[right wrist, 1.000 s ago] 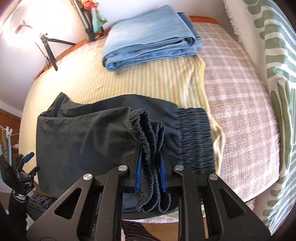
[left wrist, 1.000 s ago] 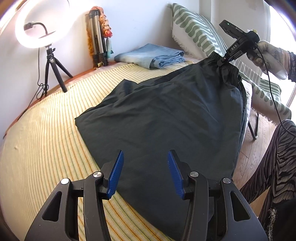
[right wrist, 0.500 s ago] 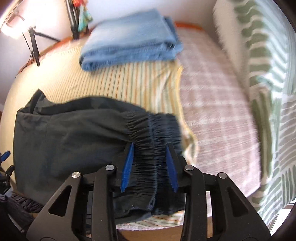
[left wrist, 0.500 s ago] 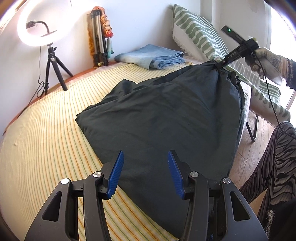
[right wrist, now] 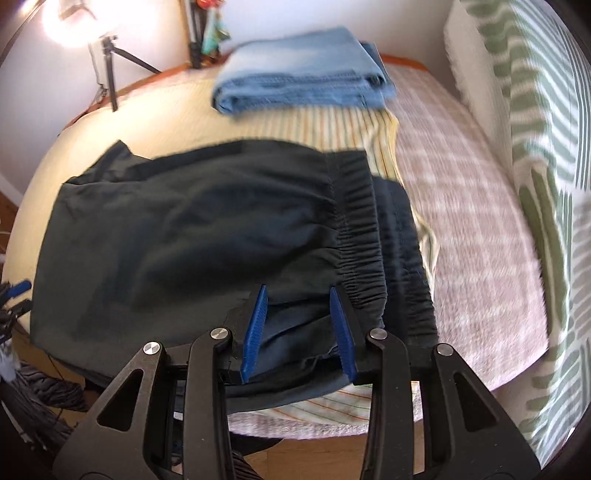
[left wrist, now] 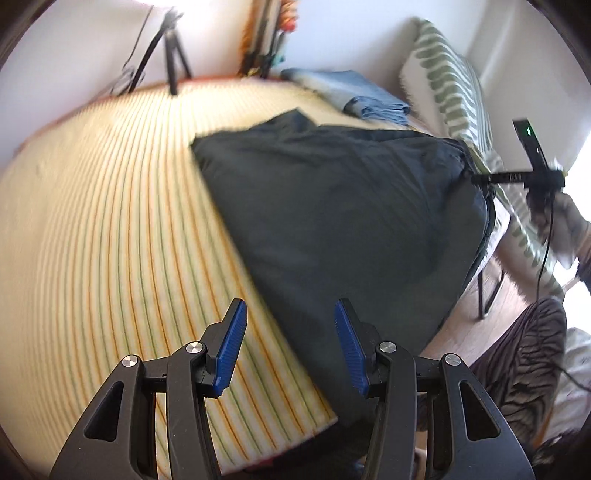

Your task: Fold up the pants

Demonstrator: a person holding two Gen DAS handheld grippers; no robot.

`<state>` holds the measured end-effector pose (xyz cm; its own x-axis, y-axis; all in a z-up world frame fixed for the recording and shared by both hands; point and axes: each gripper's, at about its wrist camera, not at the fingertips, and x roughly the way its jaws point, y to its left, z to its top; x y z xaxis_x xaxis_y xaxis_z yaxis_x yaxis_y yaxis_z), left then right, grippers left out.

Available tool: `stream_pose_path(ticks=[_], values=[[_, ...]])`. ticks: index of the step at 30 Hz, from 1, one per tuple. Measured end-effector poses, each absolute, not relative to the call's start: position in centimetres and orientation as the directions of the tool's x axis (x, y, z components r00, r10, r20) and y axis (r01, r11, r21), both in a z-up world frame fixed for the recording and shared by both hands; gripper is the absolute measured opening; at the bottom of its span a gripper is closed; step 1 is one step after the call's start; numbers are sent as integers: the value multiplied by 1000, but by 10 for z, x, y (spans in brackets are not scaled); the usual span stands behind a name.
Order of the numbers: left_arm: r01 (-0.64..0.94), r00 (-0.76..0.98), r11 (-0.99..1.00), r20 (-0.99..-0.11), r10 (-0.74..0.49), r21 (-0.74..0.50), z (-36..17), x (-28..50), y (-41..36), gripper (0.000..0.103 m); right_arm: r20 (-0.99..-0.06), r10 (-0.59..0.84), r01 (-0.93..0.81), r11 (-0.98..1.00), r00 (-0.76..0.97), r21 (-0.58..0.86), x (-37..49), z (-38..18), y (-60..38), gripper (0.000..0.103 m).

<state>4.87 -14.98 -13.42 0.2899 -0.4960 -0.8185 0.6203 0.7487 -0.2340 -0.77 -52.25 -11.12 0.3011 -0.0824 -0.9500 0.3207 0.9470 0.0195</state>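
Lying folded across a striped bed (left wrist: pixel 110 229), the dark pants (right wrist: pixel 192 229) run from the bed's near edge toward its middle. The right wrist view shows what the other hides: the gathered elastic waistband (right wrist: pixel 360 236) beside a pink checked cover (right wrist: pixel 476 236), and the right gripper (right wrist: pixel 297 325), its blue fingers (right wrist: pixel 255 328) having just been opening and now spread, cloth below them but unpinched. The left wrist view shows the left gripper (left wrist: pixel 286 347) with fingers parted over the pants' other end, gripping nothing, and a striped trouser leg (left wrist: pixel 524 362) off the bed. Farther off there, the other gripper's tip sits at the waistband; small white lettering on it is too blurred to read, and the hand behind is smeared. Beyond lie folded blue jeans (right wrist: pixel 303 77), a green-patterned pillow (left wrist: pixel 454 92), a tripod (right wrist: pixel 109 70) and a glaring lamp (right wrist: pixel 70 22), cut off in the left view.
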Motion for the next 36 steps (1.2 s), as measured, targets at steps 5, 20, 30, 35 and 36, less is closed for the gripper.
stream_pose_path(ticks=[5,20,30,35,36], values=[[585,293,772,-824,-486,-248,-140,39,-150,48,-950,-110,305,952,291,-17,-7,-118,-517,36],[551,286,766,-787,-546,-332,-144,30,-149,25,-876,162,45,978,453,204,65,-61,-359,54],[613,327,707,-700,-635,-354,-132,22,-155,14,-899,298,-40,953,321,301,162,-99,-244,54],[627,318,692,-694,-646,-357,-132,21,-160,14,-940,243,-54,970,240,237,198,-127,-213,54],[627,317,691,-693,-648,-359,-132,21,-161,14,-945,233,-60,972,231,225,201,-129,-210,54]])
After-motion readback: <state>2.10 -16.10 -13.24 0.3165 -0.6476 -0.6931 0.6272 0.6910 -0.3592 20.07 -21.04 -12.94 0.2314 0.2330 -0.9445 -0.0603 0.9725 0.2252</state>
